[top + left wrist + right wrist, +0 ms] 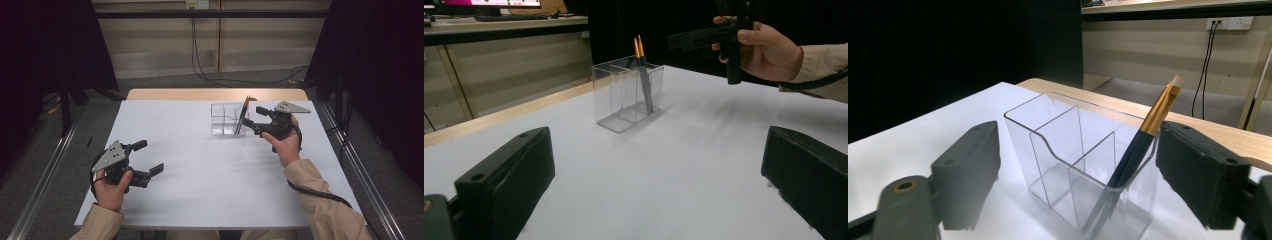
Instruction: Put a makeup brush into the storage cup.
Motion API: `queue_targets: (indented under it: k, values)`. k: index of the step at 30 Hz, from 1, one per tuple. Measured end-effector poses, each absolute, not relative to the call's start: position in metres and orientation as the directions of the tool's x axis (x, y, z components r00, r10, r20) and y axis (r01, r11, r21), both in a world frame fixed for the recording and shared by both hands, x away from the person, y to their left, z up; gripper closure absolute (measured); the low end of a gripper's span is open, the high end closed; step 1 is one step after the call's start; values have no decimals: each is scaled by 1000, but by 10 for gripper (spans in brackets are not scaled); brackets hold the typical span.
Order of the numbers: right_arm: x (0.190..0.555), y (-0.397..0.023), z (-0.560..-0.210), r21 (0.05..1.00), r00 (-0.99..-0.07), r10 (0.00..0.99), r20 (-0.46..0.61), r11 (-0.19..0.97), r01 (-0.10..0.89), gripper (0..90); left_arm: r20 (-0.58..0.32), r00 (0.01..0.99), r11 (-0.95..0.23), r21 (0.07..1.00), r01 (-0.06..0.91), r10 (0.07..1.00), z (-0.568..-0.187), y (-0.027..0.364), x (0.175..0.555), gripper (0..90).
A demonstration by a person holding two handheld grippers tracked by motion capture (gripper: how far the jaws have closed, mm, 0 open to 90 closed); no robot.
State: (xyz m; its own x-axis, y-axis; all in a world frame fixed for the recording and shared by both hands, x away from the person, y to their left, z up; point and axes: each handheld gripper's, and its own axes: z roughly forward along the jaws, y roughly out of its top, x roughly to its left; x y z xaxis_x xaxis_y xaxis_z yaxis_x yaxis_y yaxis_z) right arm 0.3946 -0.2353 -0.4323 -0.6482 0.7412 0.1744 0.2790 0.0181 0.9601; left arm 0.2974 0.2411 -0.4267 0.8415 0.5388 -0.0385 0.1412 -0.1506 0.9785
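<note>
Brushes parked in the clear organizer, both grippers spread

On the white table [200, 175] we see the clear acrylic organizer [1073, 165]; two dark brushes [1133, 155] lean in its compartment nearest the right gripper [255, 122], whose jaws stand apart, pinching nothing. Our left gripper [147, 157] rests well apart, jaws wide.

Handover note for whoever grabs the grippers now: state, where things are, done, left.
Left gripper: open, holding nothing, low over the near-left of the table.
Right gripper: open, jaws either side of the clear holder, gripping nothing.
Brushes: two, standing tilted in the holder's end compartment on the right gripper's side, gold ends up.
Done: brushes are in the holder and released.
Left: probably just draw the right gripper back without knocking the holder.
</note>
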Motion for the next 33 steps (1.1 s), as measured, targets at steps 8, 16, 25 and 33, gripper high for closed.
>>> queue_targets:
  k: [8, 16, 25, 33]
  values:
    - [391, -232, -431, 961, -658, 735, 165, 31, 276, 119, -35, 841, -153, 978, 139, 540, -426, 242, 297, 6]
    - [387, -232, -431, 960, -664, 732, 153, 50, 276, 75, -30, 841, -156, 978, 135, 540, -425, 242, 296, 6]
    - [382, -236, -428, 962, -675, 723, 147, 53, 267, 27, -30, 841, -153, 979, 133, 540, -424, 241, 296, 6]
    - [377, -238, -429, 961, -690, 709, 147, 62, 268, 21, -27, 842, -154, 979, 130, 539, -424, 241, 296, 6]
